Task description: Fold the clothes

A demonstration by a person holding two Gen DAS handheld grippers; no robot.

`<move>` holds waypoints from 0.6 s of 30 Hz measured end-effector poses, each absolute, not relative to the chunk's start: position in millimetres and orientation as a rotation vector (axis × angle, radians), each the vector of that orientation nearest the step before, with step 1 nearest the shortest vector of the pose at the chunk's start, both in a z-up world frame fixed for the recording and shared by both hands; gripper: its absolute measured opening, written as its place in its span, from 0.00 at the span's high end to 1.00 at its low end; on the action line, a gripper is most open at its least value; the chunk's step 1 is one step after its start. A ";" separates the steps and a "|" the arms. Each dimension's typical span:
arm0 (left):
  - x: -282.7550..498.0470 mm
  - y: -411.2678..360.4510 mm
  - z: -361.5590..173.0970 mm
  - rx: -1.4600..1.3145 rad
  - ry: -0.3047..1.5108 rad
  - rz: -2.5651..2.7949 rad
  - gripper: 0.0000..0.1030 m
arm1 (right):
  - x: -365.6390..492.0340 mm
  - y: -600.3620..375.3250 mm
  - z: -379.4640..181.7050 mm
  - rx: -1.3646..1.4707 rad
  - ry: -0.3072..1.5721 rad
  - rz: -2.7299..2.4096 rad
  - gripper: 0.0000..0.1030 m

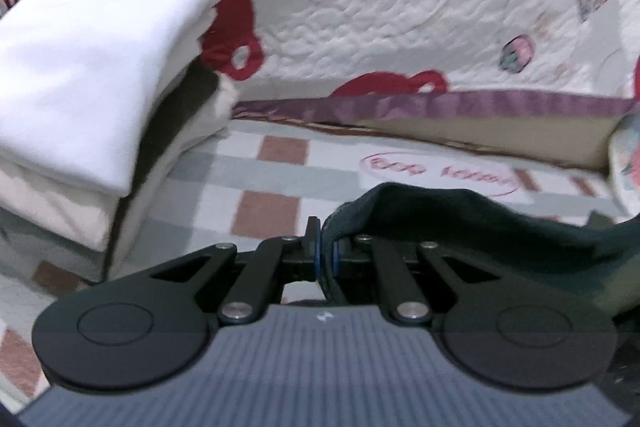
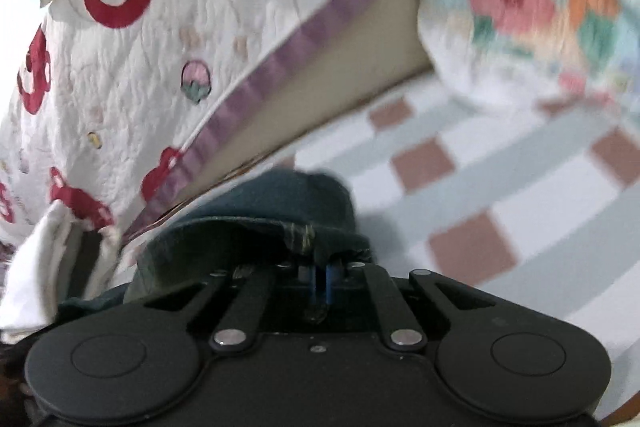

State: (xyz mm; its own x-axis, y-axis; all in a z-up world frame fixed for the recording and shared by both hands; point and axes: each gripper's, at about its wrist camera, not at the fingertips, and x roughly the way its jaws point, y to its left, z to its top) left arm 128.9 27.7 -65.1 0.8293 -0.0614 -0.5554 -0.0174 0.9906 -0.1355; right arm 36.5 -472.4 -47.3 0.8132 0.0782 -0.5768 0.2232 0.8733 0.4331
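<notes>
Checked bedsheet (image 1: 280, 163) below, both grippers' jaws clamp the dark green garment (image 1: 460, 223): left gripper (image 1: 324, 251), right gripper (image 2: 320, 279); next, probably lay it folded.

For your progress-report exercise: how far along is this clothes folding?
Done: a stack of folded white and pale clothes sits on the checked sheet. In hand: left gripper and right gripper both pinch the dark teal garment. Left: folding and stacking it.

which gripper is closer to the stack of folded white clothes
Left. The left gripper sits just right of the folded stack; the right gripper sees only its edge, far left.
</notes>
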 end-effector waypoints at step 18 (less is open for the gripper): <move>87.2 -8.6 -10.5 -0.052 0.391 -0.096 0.95 | 16.0 -499.0 35.3 0.231 0.548 -0.188 0.95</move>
State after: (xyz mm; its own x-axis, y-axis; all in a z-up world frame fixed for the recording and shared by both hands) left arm 87.2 -8.6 -10.5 0.9200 -0.1031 -0.3780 0.0831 0.9942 -0.0689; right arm 16.0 -499.0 35.4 0.8376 -0.1148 -0.5340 0.2373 0.9571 0.1663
